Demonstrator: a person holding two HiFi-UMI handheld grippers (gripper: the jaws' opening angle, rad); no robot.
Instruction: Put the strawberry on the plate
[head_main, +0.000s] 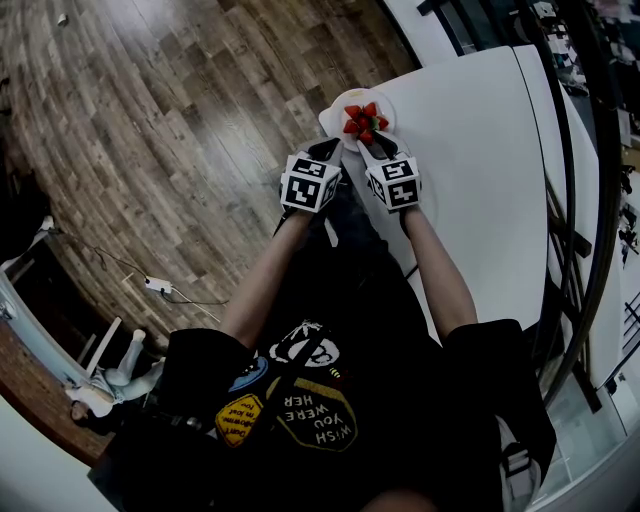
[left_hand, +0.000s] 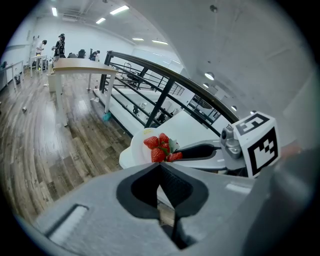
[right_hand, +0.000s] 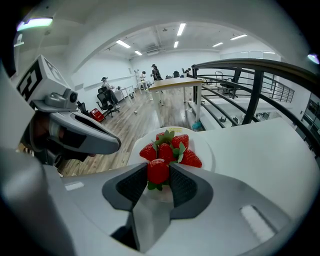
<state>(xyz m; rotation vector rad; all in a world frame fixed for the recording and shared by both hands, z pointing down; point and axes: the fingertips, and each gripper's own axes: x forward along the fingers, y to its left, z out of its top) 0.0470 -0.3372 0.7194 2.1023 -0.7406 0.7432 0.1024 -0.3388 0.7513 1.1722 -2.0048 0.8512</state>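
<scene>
Our right gripper (right_hand: 158, 176) grasps a strawberry (right_hand: 158, 169), seemingly just above the plate (right_hand: 206, 150) beside the heap (right_hand: 172, 147). We should lower it gently, then release. Our left gripper (left_hand: 160, 172) is clenched, empty.

Head view looks steeply down; gripper views share the near plate (right_hand: 206, 150).

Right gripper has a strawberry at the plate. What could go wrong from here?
1. The plate already carries a pile of strawberries; the strawberry in the right gripper may roll off it once released.
2. The plate sits at the table corner, so a nudge could send fruit to the floor.
</scene>
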